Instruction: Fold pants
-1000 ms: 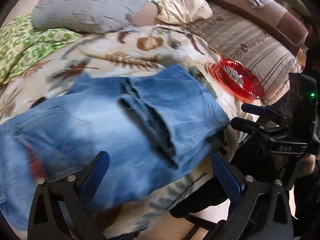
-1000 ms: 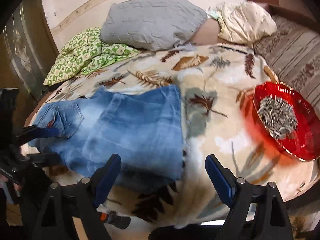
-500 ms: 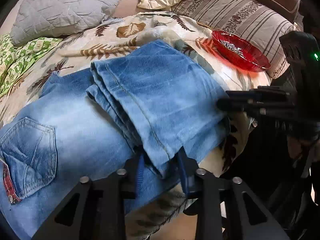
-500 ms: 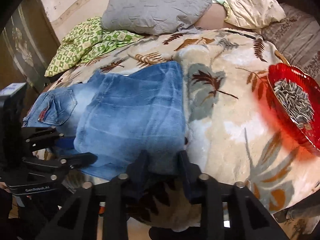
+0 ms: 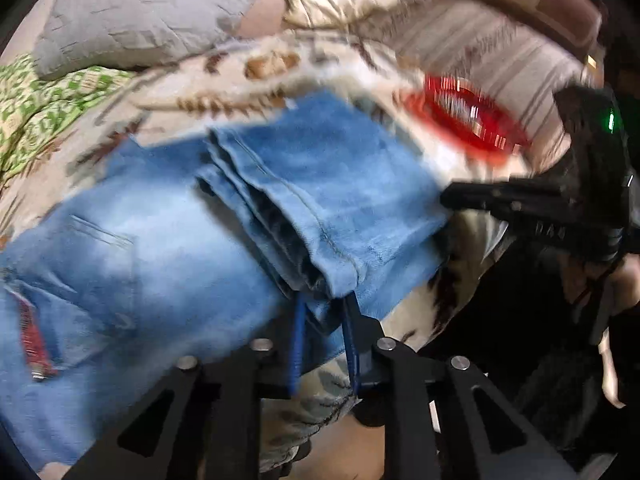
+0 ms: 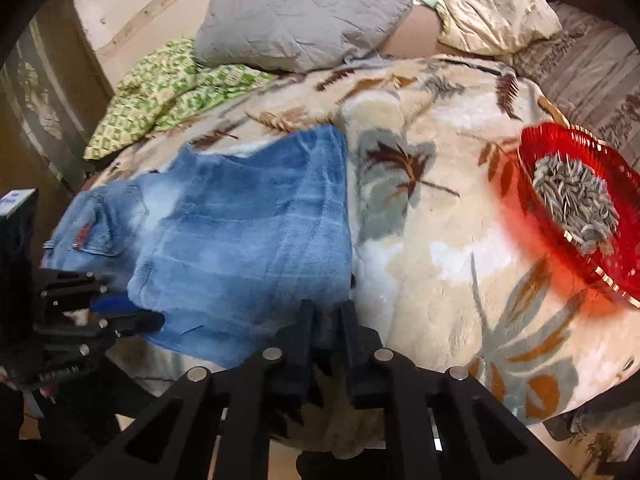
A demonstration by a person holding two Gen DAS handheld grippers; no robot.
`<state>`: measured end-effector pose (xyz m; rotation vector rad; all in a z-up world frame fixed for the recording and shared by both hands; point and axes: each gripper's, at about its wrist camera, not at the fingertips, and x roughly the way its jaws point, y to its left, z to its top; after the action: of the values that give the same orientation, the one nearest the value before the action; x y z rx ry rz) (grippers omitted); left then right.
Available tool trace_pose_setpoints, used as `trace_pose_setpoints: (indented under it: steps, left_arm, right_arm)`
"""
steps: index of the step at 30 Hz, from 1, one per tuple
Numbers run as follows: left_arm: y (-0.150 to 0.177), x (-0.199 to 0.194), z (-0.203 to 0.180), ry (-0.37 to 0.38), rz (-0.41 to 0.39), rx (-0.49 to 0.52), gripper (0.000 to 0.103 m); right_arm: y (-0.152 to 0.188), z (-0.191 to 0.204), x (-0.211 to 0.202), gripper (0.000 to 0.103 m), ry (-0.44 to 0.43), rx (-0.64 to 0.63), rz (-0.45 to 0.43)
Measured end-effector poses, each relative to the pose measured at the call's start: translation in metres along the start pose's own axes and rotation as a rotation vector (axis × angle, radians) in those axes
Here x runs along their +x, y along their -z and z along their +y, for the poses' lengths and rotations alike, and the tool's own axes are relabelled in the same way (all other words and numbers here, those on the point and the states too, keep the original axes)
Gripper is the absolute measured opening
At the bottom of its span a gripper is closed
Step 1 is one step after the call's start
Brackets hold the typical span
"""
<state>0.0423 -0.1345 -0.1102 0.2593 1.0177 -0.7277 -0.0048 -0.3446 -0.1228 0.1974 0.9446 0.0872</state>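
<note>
Right wrist view alone shows sunflower seeds (image 6: 576, 204) filling the red bowl (image 6: 532, 152); both my tongs, left gripper (image 5: 322, 320) and right gripper (image 6: 326, 320), pinch the folded jeans (image 6: 248, 232) on a leaf-print blanket (image 6: 440, 272).

Left tongs (image 5: 323, 328): black frame, silver screws, blue pads; right tongs (image 6: 326, 334) black, green LED.

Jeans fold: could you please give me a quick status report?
Left gripper and right gripper both shut on the near edge of the jeans. Jeans folded over on the blanket. Red seed bowl sits off right, apart.

Leaf-print blanket (image 6: 432, 264) carries jeans (image 6: 248, 232), red bowl (image 6: 624, 264), grey pillow (image 6: 304, 16).
</note>
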Motion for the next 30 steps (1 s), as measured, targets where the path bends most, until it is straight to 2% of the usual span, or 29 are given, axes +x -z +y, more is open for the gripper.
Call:
trace_pose_setpoints:
  steps: [1, 2, 3, 5, 6, 8, 11, 13, 15, 16, 17, 18, 20, 21, 22, 23, 24, 25, 27, 28, 30]
  left_arm:
    - [-0.006, -0.007, 0.005, -0.019, -0.02, -0.012, 0.046]
    - [-0.015, -0.014, 0.012, -0.053, -0.041, -0.029, 0.077]
    - [-0.022, -0.017, 0.018, -0.072, -0.06, -0.045, 0.09]
    - [-0.041, -0.019, 0.029, -0.104, -0.08, -0.088, 0.09]
    - [-0.049, -0.018, 0.034, -0.121, -0.078, -0.105, 0.09]
    - [-0.064, -0.014, 0.042, -0.126, -0.066, -0.144, 0.09]
    - [-0.089, -0.005, 0.052, -0.089, -0.065, -0.197, 0.09]
    - [-0.103, 0.014, 0.055, -0.115, -0.028, -0.213, 0.09]
    - [-0.114, 0.037, 0.06, -0.11, 0.014, -0.247, 0.09]
    - [-0.115, 0.044, 0.061, -0.1, 0.024, -0.254, 0.089]
    - [-0.116, 0.055, 0.062, -0.097, 0.042, -0.254, 0.079]
    - [-0.114, 0.064, 0.061, -0.101, 0.064, -0.247, 0.055]
    - [-0.104, 0.081, 0.059, -0.091, 0.127, -0.215, 0.027]
    - [-0.099, 0.086, 0.055, -0.106, 0.128, -0.182, 0.027]
    - [-0.094, 0.086, 0.051, -0.116, 0.108, -0.14, 0.027]
    - [-0.09, 0.085, 0.047, -0.124, 0.09, -0.101, 0.026]
    - [-0.085, 0.083, 0.046, -0.122, 0.086, -0.09, 0.025]
    - [-0.083, 0.081, 0.046, -0.118, 0.085, -0.091, 0.023]
    - [-0.076, 0.076, 0.047, -0.105, 0.088, -0.085, 0.012]
    - [-0.073, 0.073, 0.049, -0.099, 0.087, -0.087, 0.01]
    - [-0.065, 0.068, 0.052, -0.084, 0.091, -0.092, 0.005]
  right_arm:
    - [-0.003, 0.001, -0.005, 0.015, 0.001, -0.008, -0.013]
    - [-0.008, 0.002, -0.01, 0.021, 0.007, -0.018, -0.025]
    - [-0.015, 0.004, -0.013, 0.029, 0.017, -0.03, -0.031]
    - [-0.031, 0.007, -0.014, 0.092, 0.031, -0.042, -0.049]
    - [-0.037, 0.008, -0.015, 0.096, 0.033, -0.042, -0.077]
    - [-0.051, 0.012, -0.015, 0.096, 0.008, -0.053, -0.115]
    - [-0.073, 0.017, -0.011, 0.096, 0.011, -0.062, -0.124]
    - [-0.09, 0.019, -0.001, 0.094, -0.002, -0.073, -0.113]
    - [-0.106, 0.018, 0.018, 0.09, -0.014, -0.066, -0.076]
    - [-0.111, 0.017, 0.027, 0.083, -0.022, -0.056, -0.057]
    - [-0.115, 0.014, 0.037, 0.076, -0.036, -0.041, -0.03]
    - [-0.119, 0.01, 0.05, 0.073, -0.04, -0.022, 0.002]
    - [-0.122, 0.001, 0.073, 0.068, -0.045, 0.005, 0.052]
    - [-0.122, -0.003, 0.08, 0.065, -0.048, 0.019, 0.07]
    - [-0.122, -0.008, 0.09, 0.054, -0.065, 0.038, 0.1]
    - [-0.121, -0.012, 0.098, 0.039, -0.09, 0.051, 0.122]
    - [-0.119, -0.013, 0.103, 0.034, -0.1, 0.058, 0.136]
    - [-0.117, -0.013, 0.108, 0.03, -0.095, 0.053, 0.148]
    - [-0.115, -0.009, 0.112, 0.025, -0.08, 0.012, 0.152]
    - [-0.116, -0.01, 0.112, 0.022, -0.072, 0.006, 0.15]
    - [-0.116, -0.017, 0.113, 0.022, -0.085, 0.039, 0.151]
